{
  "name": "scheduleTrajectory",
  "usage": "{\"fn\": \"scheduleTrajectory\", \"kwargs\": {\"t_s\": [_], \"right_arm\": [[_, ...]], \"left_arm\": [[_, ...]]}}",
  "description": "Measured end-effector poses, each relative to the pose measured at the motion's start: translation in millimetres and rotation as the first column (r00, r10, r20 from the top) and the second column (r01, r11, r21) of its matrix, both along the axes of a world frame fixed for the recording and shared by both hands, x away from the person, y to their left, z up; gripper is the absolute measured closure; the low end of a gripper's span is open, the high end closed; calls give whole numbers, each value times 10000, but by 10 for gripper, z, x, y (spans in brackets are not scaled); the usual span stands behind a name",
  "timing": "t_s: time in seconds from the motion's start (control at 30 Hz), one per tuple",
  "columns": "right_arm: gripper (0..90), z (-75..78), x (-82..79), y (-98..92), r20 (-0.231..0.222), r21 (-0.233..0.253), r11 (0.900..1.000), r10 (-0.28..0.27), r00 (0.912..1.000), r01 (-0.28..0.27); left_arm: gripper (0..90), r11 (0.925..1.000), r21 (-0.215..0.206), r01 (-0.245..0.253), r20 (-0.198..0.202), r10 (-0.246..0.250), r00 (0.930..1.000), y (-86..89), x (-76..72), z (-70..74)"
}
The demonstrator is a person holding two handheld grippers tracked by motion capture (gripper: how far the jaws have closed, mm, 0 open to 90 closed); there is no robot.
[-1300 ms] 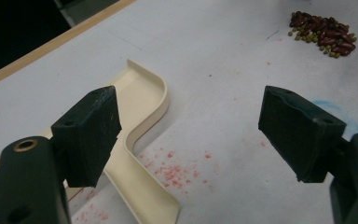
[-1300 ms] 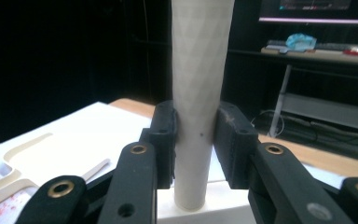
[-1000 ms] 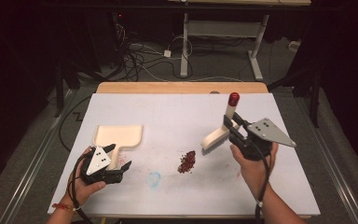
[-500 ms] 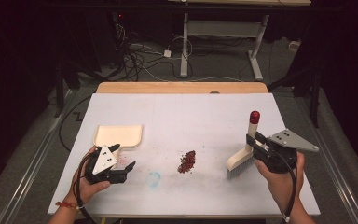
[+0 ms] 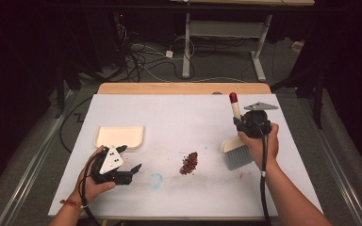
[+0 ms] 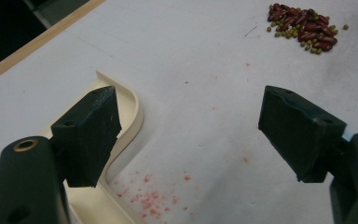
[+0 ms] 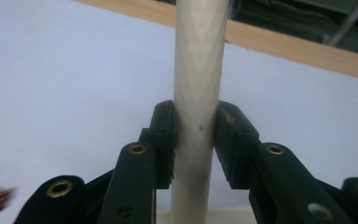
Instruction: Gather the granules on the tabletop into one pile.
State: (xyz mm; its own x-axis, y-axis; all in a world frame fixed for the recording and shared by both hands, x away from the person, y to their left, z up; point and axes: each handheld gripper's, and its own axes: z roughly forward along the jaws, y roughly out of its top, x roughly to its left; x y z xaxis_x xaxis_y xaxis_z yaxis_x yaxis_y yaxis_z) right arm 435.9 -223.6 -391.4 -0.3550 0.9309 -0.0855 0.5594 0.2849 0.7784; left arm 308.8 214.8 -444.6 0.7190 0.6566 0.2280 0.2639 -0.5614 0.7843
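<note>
A small hand brush (image 5: 236, 151) with grey bristles, a cream handle and a red tip stands on the white table at the right. My right gripper (image 5: 243, 123) is shut on the brush handle (image 7: 198, 93). A little pile of red and green beans (image 5: 189, 163) lies mid-table, left of the brush; the beans (image 6: 303, 31) also show far off in the left gripper view. A cream dustpan (image 5: 119, 137) lies flat at the left. My left gripper (image 5: 135, 172) is open with nothing in it, just in front of the dustpan, whose rim (image 6: 130, 116) sits by one jaw.
A faint blue ring mark (image 5: 155, 181) and red stains (image 6: 154, 200) mark the white table cover (image 5: 179, 113). A wooden edge (image 5: 184, 88) runs along the far side. Beyond it are cables and a metal stand (image 5: 221, 42) on the floor.
My right gripper has carried the brush from mid-table out to the right, then back a little toward the beans, with the bristles down on the table. The left gripper barely moved.
</note>
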Motion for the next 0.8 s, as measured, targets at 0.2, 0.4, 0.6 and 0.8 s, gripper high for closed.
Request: {"fn": "scheduleTrajectory", "kwargs": {"t_s": [0.2, 0.4, 0.6, 0.8], "right_arm": [[694, -340, 427, -100, -1208, -577, 9917, -1211, 9853, 1148], [699, -455, 472, -270, -1325, -1020, 9768, -2009, 9706, 1882], [646, -397, 364, -367, -711, -618, 9861, -1585, 9848, 1543], [551, -220, -33, -434, 1213, 591, 9976, 290, 9922, -364]], "left_arm": [[199, 10000, -81, 11, 17, -10, 10000, 21, -6, -3], [199, 9999, -159, -51, 83, 53, 10000, 43, -21, 5], [199, 9995, -227, -229, 200, 234, 9995, 48, -39, 25], [192, 9979, -348, -543, 256, 552, 9981, 69, -21, 38]]}}
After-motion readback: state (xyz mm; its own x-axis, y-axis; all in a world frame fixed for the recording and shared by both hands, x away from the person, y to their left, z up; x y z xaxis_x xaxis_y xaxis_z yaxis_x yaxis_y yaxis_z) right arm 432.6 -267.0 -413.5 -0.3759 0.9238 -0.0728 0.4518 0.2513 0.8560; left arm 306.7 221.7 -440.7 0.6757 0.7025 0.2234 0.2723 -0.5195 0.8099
